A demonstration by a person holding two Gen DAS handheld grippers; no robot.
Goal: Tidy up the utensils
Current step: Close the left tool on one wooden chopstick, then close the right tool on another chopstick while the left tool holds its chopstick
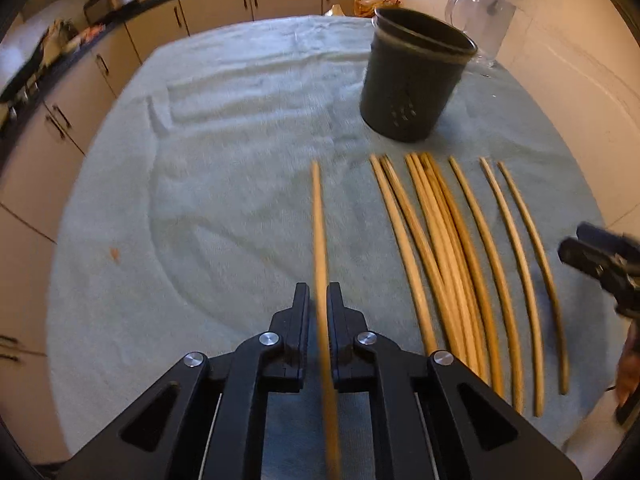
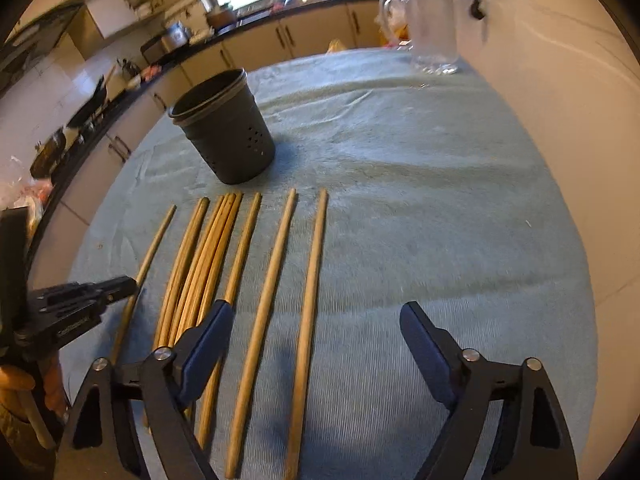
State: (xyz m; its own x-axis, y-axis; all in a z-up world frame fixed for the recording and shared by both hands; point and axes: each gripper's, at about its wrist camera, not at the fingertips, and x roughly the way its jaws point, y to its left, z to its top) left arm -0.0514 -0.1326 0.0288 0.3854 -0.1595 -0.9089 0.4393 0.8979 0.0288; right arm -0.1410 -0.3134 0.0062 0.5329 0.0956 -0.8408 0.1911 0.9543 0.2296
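Observation:
My left gripper (image 1: 318, 292) is shut on one wooden chopstick (image 1: 319, 220), which runs forward between its pads, apart from the others. Several more chopsticks (image 1: 440, 260) lie side by side on the towel to its right. A dark perforated utensil holder (image 1: 412, 92) stands upright beyond them. In the right wrist view, my right gripper (image 2: 316, 312) stands open over the near end of the row, with two chopsticks (image 2: 272, 280) lying between its fingers and touching neither. The left gripper (image 2: 120, 284) shows at the left, gripping the outermost chopstick (image 2: 156, 240). The holder (image 2: 228, 136) looks empty.
A pale green towel (image 1: 220, 160) covers the table. A clear glass pitcher (image 1: 480, 20) stands behind the holder near the far edge, with plastic bags beside it. Kitchen cabinets and a dark counter run along the back and left. A person's hand (image 2: 16, 384) holds the left gripper.

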